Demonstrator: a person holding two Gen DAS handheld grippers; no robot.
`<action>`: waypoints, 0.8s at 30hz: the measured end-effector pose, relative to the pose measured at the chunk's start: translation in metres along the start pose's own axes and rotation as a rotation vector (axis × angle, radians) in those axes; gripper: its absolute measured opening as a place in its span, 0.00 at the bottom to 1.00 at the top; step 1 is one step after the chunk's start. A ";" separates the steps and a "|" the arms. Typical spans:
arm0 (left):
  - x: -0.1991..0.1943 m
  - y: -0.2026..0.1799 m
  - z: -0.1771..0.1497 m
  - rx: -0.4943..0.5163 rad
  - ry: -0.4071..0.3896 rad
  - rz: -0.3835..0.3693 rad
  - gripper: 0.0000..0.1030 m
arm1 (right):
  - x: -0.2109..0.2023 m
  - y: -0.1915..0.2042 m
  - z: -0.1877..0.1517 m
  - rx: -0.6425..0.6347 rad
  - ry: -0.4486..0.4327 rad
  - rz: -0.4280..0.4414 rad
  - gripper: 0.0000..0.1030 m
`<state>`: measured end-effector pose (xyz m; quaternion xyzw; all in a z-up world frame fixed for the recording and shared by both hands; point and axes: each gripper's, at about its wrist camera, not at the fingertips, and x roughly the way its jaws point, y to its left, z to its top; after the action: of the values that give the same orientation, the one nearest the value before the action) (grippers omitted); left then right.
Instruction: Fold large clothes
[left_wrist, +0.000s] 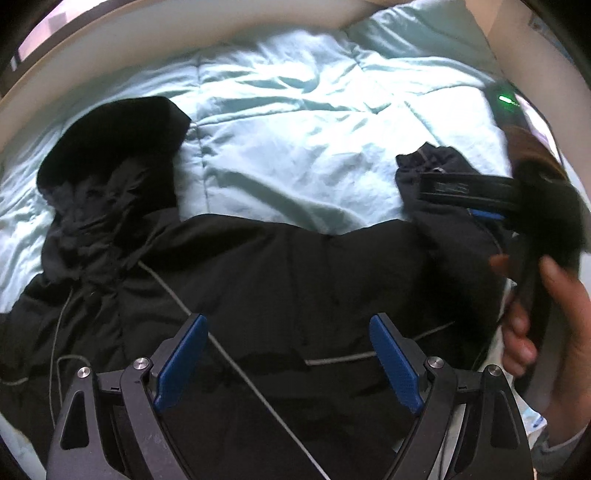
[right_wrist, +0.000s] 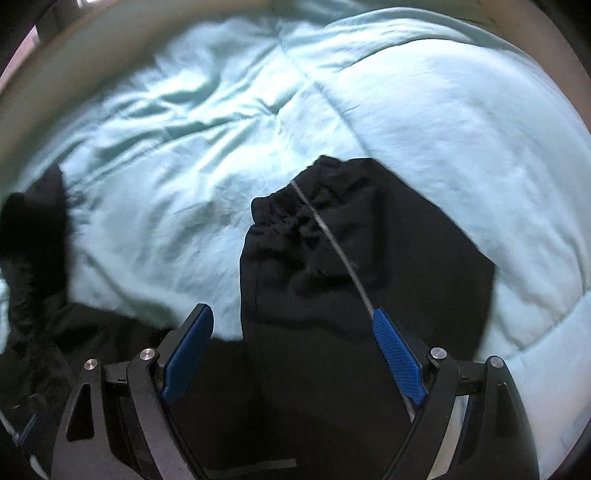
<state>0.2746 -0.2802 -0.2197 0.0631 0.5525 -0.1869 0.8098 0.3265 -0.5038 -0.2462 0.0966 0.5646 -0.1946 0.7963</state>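
From my left wrist camera, I see my big black jacket (left_wrist: 258, 280) lying flat on the light blue blanket (left_wrist: 295, 122). The jacket is my landmark. Its hood (left_wrist: 110, 147) sticks up at the far left corner of the jacket. One sleeve (left_wrist: 436, 184) pokes out at the far right corner. Thin gray lines (left_wrist: 177, 291) run across the jacket. My left gripper (left_wrist: 288, 362) is just above the near part of the jacket. Its two blue fingers (left_wrist: 181, 362) are wide apart, with nothing between them. My right gripper (left_wrist: 487, 206) is at the sleeve, on the right side of the jacket. It is blurry here, so from this side I cannot tell how its fingers stand. My right hand (left_wrist: 546, 314) holds its handle.

From my right wrist camera, I see the sleeve (right_wrist: 351, 258) of the jacket lying on the blanket (right_wrist: 443, 129). The sleeve end (right_wrist: 295, 199) is bunched up and points away from me. A gray line (right_wrist: 332, 240) runs down the sleeve. My right gripper (right_wrist: 293, 354) is over the near part of the sleeve. Its blue fingers (right_wrist: 399, 362) are wide apart and hold nothing. The hood (right_wrist: 33, 229) is far off to the left of the sleeve.
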 end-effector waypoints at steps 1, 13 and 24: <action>0.004 0.002 0.000 -0.001 0.007 -0.002 0.87 | 0.013 0.009 0.003 -0.020 0.016 -0.049 0.87; 0.028 -0.009 -0.003 0.036 0.032 -0.063 0.87 | 0.013 -0.009 -0.008 -0.067 0.003 -0.151 0.10; 0.043 -0.066 -0.022 0.105 0.081 -0.155 0.87 | -0.152 -0.192 -0.082 0.083 -0.169 -0.122 0.12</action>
<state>0.2449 -0.3440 -0.2608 0.0699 0.5775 -0.2750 0.7655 0.1322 -0.6167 -0.1197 0.0782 0.4917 -0.2734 0.8230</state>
